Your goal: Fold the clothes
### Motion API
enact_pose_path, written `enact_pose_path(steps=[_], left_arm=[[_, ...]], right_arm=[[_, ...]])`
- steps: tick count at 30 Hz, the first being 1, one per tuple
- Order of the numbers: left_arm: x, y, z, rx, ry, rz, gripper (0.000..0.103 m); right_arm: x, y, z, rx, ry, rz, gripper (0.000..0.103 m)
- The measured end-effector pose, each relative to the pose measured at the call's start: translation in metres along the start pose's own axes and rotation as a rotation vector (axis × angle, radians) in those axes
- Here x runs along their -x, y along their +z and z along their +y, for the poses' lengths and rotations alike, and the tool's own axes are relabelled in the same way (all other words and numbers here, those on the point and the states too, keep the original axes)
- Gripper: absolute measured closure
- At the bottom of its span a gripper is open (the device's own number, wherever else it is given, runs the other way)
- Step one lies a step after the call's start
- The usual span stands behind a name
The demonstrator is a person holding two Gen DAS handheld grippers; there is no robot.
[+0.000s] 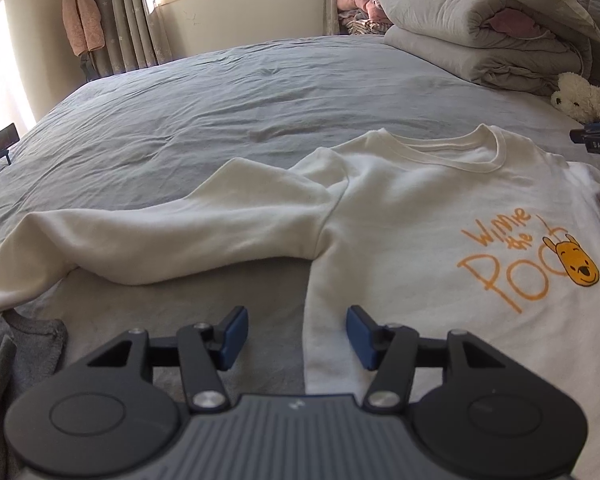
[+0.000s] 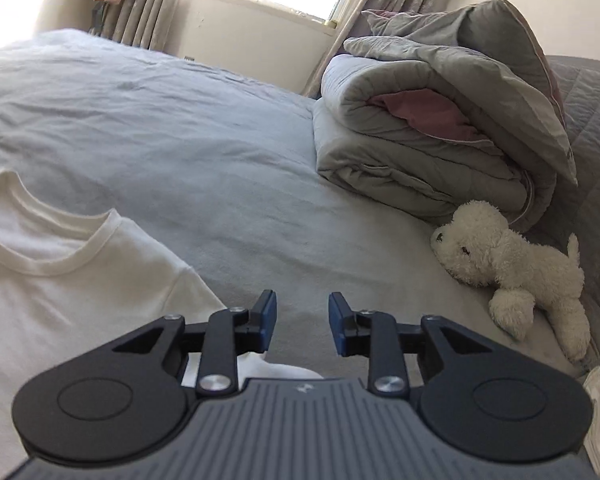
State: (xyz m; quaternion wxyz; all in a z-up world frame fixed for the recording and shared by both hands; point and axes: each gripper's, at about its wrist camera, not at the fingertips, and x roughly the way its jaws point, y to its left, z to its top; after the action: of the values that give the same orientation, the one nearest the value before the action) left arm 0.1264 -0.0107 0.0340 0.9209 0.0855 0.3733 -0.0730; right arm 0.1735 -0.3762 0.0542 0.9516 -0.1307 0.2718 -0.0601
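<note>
We hold the left hand-held gripper (image 1: 296, 338) spread and empty over the side edge of the white sweatshirt (image 1: 400, 216), which lies face-up on the bed (image 1: 220, 92). The right hand-held gripper (image 2: 302, 322), also spread, hovers beyond its shoulder. We judge pinching the sleeve (image 1: 140, 236) squarely folds it inward cleanly.

The white sweatshirt (image 1: 400, 216) carried orange handwritten-style lettering on its chest, reading "Winnie the Pooh" (image 1: 516, 260): "Winnie" and "the" were small and slanted, with "Pooh" large beneath them. A yellow bear face (image 1: 578, 266) stood at the end of the big word, where its last letter would be. At the right edge of the left wrist view, a dark device (image 1: 598, 136) bore small pale letters that looked like "DAS". In the right wrist view, no text could be read.
</note>
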Motion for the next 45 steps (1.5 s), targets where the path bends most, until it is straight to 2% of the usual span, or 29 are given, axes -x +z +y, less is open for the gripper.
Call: enact_pose_path(steps=[3,4,5,6,9,15,16,17,18,21,22,26,30,32,35,37,39,40,41,43,45], left_arm=[[0.001,-0.001,0.000,0.013,0.006,0.002,0.047],[0.002,-0.001,0.000,0.017,0.008,0.002,0.047],[0.002,-0.001,0.000,0.019,0.010,0.001,0.047],[0.002,-0.001,0.000,0.019,0.012,0.001,0.047],[0.002,-0.002,0.000,0.014,0.016,-0.001,0.047],[0.001,-0.001,0.003,0.022,0.010,0.004,0.047],[0.000,-0.001,0.003,0.024,0.008,0.005,0.047],[0.000,-0.001,0.004,0.027,0.006,0.006,0.047],[0.000,-0.002,0.004,0.027,0.005,0.007,0.047],[0.001,-0.002,0.003,0.025,0.007,0.007,0.047],[0.001,-0.002,0.004,0.027,0.006,0.008,0.047],[0.001,-0.002,0.005,0.031,0.001,0.012,0.047],[-0.001,-0.002,0.004,0.033,-0.001,0.014,0.047],[0.000,-0.002,0.003,0.029,0.001,0.012,0.047],[0.001,-0.002,0.003,0.030,0.002,0.013,0.047],[0.001,-0.002,0.002,0.031,0.004,0.013,0.047],[0.001,-0.002,0.002,0.032,0.004,0.013,0.047],[0.001,-0.003,0.002,0.033,0.004,0.013,0.047],[0.001,-0.002,0.001,0.033,0.003,0.013,0.047],[0.001,-0.003,0.001,0.030,0.003,0.012,0.047],[0.002,-0.004,0.001,0.027,0.003,0.009,0.047]], right_arm=[[0.023,0.001,-0.005,-0.037,0.131,0.013,0.074],[0.027,-0.002,0.001,-0.022,0.162,0.035,0.083],[0.029,-0.009,0.009,-0.004,0.184,0.069,0.087],[0.027,-0.018,0.014,0.024,0.180,0.097,0.087],[0.011,-0.049,0.023,0.125,0.111,0.151,0.094],[0.000,-0.060,-0.033,0.017,-0.085,0.265,0.093],[0.002,-0.069,-0.044,0.014,-0.091,0.269,0.091],[0.005,-0.075,-0.055,-0.005,-0.088,0.264,0.080],[0.008,-0.078,-0.064,-0.029,-0.086,0.261,0.074],[0.012,-0.081,-0.090,-0.114,-0.223,0.285,0.074],[0.016,-0.083,-0.100,-0.164,-0.230,0.272,0.073],[0.034,-0.090,-0.130,-0.275,-0.275,0.266,0.059],[0.071,-0.099,-0.159,-0.381,-0.357,0.261,0.057],[0.090,-0.105,-0.170,-0.441,-0.411,0.242,0.051],[0.107,-0.118,-0.181,-0.531,-0.498,0.233,0.050],[0.108,-0.128,-0.185,-0.579,-0.492,0.275,0.051],[0.107,-0.140,-0.188,-0.621,-0.465,0.330,0.056],[0.105,-0.145,-0.189,-0.636,-0.450,0.344,0.065],[0.103,-0.148,-0.189,-0.650,-0.433,0.348,0.074],[0.097,-0.151,-0.188,-0.633,-0.426,0.352,0.086],[0.093,-0.151,-0.186,-0.601,-0.438,0.348,0.091]])
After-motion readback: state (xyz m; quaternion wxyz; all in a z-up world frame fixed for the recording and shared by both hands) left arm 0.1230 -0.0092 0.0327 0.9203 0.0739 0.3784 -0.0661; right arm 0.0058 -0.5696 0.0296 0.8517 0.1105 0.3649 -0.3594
